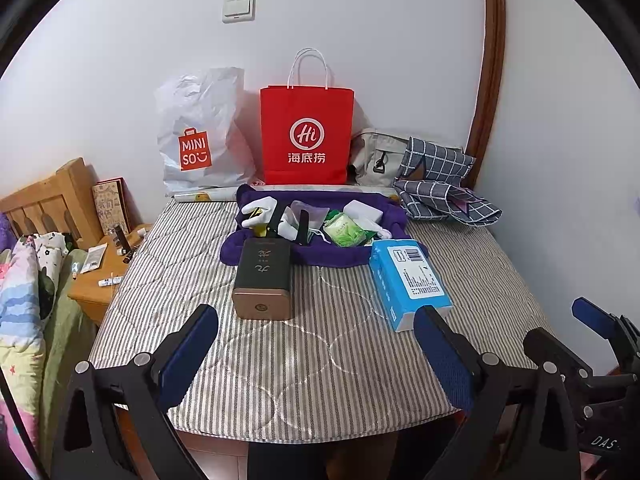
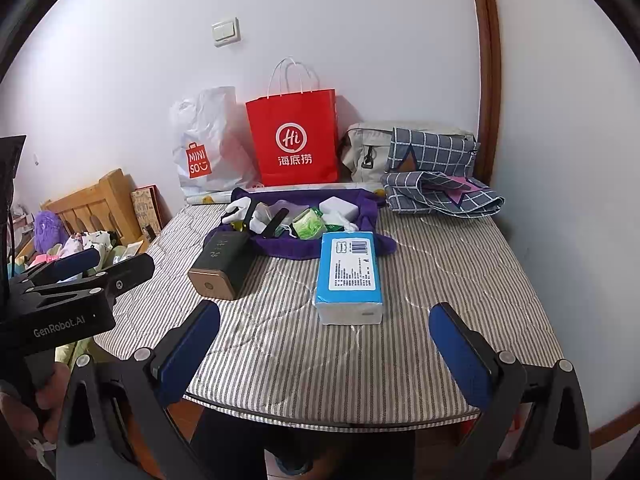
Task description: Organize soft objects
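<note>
A blue tissue pack [image 1: 408, 280] [image 2: 350, 276] lies on the striped mattress [image 1: 320, 352] [image 2: 440, 280]. A purple cloth [image 1: 316, 254] [image 2: 304, 246] behind it holds a green packet [image 1: 346, 230] [image 2: 308, 226], a white box [image 1: 362, 210] [image 2: 338, 207] and other small items. A dark box with a gold end [image 1: 264, 280] [image 2: 220, 268] lies to the left. A checked cloth [image 1: 440, 184] [image 2: 436, 184] is at the back right. My left gripper [image 1: 316, 344] and my right gripper [image 2: 326, 344] are open and empty near the mattress's front edge.
A red paper bag [image 1: 307, 136] [image 2: 296, 140], a white Miniso bag [image 1: 200, 140] [image 2: 208, 148] and a beige bag [image 1: 376, 156] [image 2: 364, 152] lean on the back wall. A wooden nightstand [image 1: 100, 276] and bedding [image 1: 24, 300] stand left. The wall is close on the right.
</note>
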A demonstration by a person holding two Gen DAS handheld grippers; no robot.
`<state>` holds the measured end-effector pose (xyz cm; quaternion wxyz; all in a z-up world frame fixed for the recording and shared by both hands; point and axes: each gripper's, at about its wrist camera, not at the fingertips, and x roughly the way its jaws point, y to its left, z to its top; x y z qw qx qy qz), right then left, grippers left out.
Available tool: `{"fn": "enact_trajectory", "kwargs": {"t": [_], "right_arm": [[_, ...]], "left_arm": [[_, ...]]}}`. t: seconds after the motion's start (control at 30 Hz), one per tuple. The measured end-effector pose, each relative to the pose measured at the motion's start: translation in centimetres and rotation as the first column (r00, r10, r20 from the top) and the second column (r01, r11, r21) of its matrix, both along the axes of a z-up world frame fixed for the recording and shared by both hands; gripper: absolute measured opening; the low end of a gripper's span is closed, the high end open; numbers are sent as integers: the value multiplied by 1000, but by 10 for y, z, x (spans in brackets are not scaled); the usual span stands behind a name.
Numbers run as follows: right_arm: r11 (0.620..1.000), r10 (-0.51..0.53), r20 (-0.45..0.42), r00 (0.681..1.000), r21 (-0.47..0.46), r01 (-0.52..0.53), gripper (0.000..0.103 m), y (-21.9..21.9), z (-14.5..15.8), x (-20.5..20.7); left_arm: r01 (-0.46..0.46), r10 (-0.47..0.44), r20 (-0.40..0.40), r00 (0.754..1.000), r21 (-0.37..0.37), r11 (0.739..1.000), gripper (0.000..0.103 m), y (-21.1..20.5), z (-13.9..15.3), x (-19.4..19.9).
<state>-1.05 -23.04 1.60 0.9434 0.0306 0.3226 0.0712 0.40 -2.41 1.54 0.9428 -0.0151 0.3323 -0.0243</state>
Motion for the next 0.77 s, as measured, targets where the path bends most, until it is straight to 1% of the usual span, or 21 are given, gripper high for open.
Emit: {"fn": "enact_trajectory", "kwargs": {"t": [0.77], "right_arm": [[1000,6,-2,1000,-3,-6,103,6,-1,1]], "left_arm": [[-3,3,10,1000,0,1000,99,4,4,2]]}}
